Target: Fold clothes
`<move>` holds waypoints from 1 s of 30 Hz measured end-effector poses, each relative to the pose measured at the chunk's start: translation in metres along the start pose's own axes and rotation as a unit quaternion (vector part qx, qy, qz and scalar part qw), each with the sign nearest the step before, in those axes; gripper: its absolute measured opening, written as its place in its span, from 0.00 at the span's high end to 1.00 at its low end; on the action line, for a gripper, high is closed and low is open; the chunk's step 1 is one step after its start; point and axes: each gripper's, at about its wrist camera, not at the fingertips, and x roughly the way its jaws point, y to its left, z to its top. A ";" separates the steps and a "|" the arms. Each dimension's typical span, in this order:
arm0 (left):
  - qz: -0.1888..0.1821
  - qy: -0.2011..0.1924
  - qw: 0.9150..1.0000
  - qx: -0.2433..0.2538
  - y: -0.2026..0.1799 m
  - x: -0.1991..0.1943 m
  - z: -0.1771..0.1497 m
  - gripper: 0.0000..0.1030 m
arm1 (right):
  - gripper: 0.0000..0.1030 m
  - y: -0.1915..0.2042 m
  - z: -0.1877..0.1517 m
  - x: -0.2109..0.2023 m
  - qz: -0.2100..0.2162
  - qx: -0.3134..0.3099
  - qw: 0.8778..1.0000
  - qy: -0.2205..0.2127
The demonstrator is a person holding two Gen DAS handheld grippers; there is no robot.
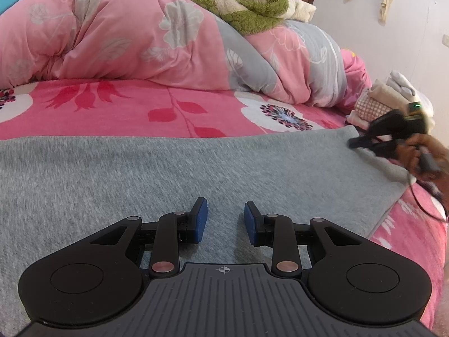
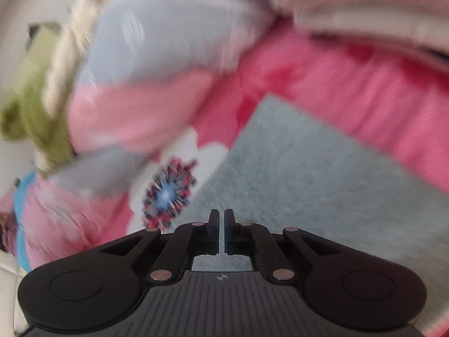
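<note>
Grey garment (image 1: 174, 168) spread flat on floral pink bed sheet (image 1: 118, 106), below heaped pink quilt (image 1: 118, 33). Left gripper (image 1: 226, 219) partly open over cloth, holding nothing. Right gripper (image 2: 221, 226) closed, empty, above garment's right part.

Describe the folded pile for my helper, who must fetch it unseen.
Start at the pink flowered bed and follow the flat grey cloth to its far right corner. Behind it sits the stack of folded clothes, cream and white with a checked piece, unlike the loose quilt.
</note>
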 end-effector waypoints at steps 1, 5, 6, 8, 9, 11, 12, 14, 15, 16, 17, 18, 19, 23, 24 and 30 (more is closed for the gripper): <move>0.000 0.000 1.000 0.000 0.000 0.000 0.000 0.71 | 0.99 -0.004 0.007 0.006 -0.011 0.014 1.000 -0.005; -0.002 -0.001 1.000 -0.003 0.001 0.000 0.000 0.71 | 0.98 -0.014 0.033 -0.002 -0.074 0.058 0.992 -0.086; -0.003 -0.002 1.000 -0.005 0.002 0.000 0.000 0.71 | 0.96 -0.011 0.037 -0.008 -0.082 0.056 0.990 -0.097; -0.007 -0.003 1.000 -0.010 0.003 0.000 0.000 0.71 | 0.82 -0.001 0.037 -0.019 -0.064 0.047 0.992 -0.095; -0.008 -0.004 1.000 -0.012 0.004 -0.001 0.000 0.71 | 0.66 0.006 0.037 -0.019 -0.062 0.040 0.993 -0.089; -0.012 -0.005 1.000 -0.018 0.006 -0.001 0.000 0.71 | 0.59 0.023 0.036 -0.012 -0.076 0.023 0.994 -0.075; -0.014 -0.006 1.000 -0.020 0.006 -0.001 0.000 0.71 | 0.59 0.029 0.036 -0.009 -0.083 0.016 0.994 -0.067; -0.017 -0.008 1.000 -0.024 0.008 -0.002 -0.001 0.71 | 0.59 0.040 0.037 0.005 -0.099 0.014 0.994 -0.048; -0.018 -0.009 0.999 -0.026 0.008 -0.002 -0.001 0.71 | 0.59 0.043 0.037 0.011 -0.105 0.017 0.994 -0.037; -0.020 -0.010 0.999 -0.029 0.009 -0.002 -0.001 0.71 | 0.59 0.046 0.037 0.017 -0.111 0.020 0.993 -0.030; -0.023 -0.011 0.999 -0.033 0.010 -0.003 -0.001 0.71 | 0.60 0.049 0.036 0.023 -0.118 0.019 0.992 -0.026; -0.026 -0.012 0.999 -0.037 0.011 -0.003 -0.001 0.71 | 0.61 0.052 0.036 0.030 -0.125 0.019 0.992 -0.022; -0.028 -0.013 0.999 -0.041 0.012 -0.003 -0.001 0.71 | 0.63 0.055 0.035 0.036 -0.132 0.018 0.991 -0.018; -0.036 -0.016 0.998 -0.052 0.015 -0.004 -0.002 0.71 | 0.75 0.060 0.040 0.043 -0.157 0.024 0.987 -0.018; -0.037 -0.016 0.998 -0.053 0.016 -0.004 -0.002 0.71 | 0.77 0.060 0.041 0.044 -0.160 0.029 0.986 -0.017; -0.039 -0.020 0.997 -0.059 0.017 -0.004 -0.002 0.71 | 0.99 0.063 0.043 0.051 -0.175 0.013 0.984 -0.025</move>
